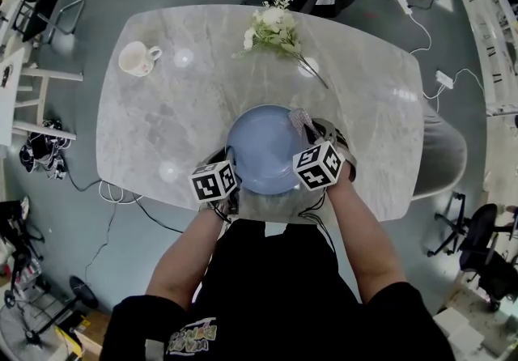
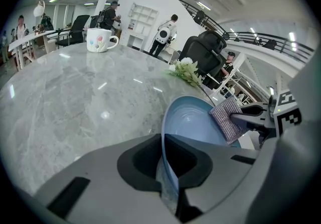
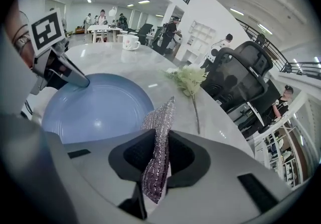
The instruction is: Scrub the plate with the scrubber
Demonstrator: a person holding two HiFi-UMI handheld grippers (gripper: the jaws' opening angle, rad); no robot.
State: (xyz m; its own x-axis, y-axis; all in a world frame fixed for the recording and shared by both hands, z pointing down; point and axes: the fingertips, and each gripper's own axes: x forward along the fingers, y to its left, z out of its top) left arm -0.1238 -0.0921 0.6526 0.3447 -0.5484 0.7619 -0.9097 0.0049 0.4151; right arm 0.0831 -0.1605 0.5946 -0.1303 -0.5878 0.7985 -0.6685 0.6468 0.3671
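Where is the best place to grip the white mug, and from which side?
Probably its handle: the white mug stands upright, handle sticking out toward the flowers, so come from that side, jaws across the loop.

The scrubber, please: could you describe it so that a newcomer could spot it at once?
On the grey marble table, find the blue plate by its near edge. At the plate's far right rim, the right gripper pinches the scrubber. Unlike the smooth plate, it is a silvery woven pad.
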